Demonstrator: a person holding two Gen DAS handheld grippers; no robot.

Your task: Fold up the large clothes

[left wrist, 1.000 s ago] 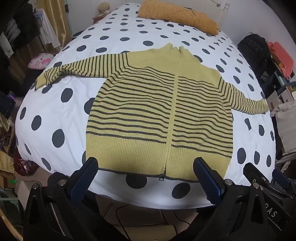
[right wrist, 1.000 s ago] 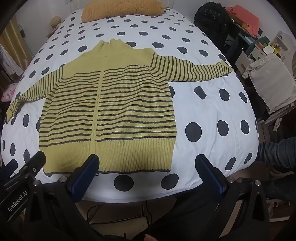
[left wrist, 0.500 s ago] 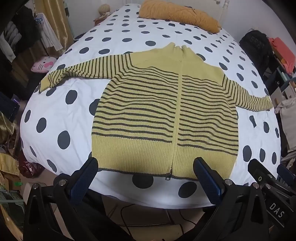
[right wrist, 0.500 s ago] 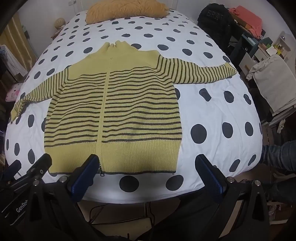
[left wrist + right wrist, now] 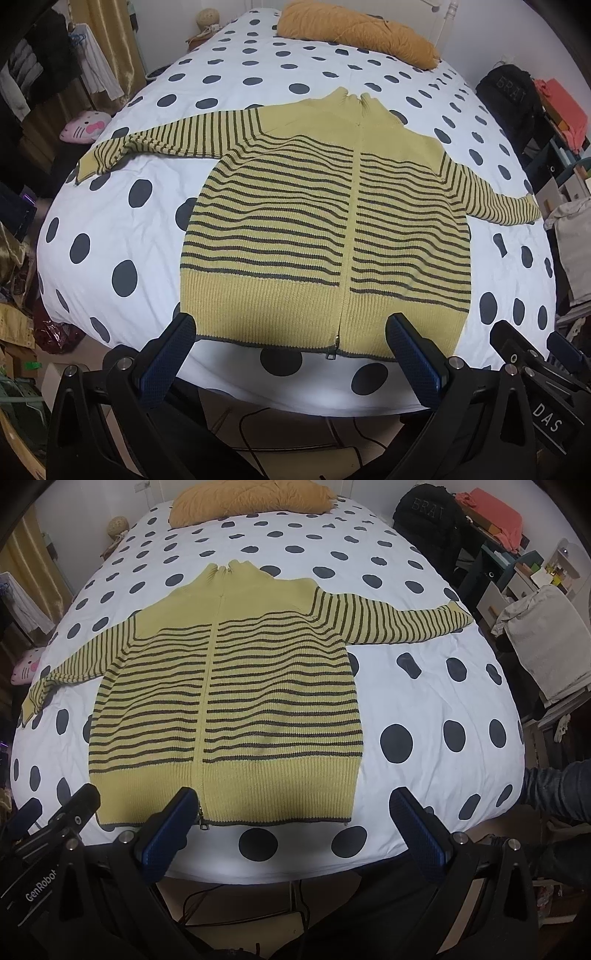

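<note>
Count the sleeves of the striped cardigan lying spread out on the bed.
2. One sleeve stretches toward the bed's left edge, the other sleeve toward the right edge. Both lie flat and unfolded; none hidden.

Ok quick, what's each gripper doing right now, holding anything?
Left gripper: open, holding nothing, above the sweater hem.
Right gripper: open, holding nothing.
</note>
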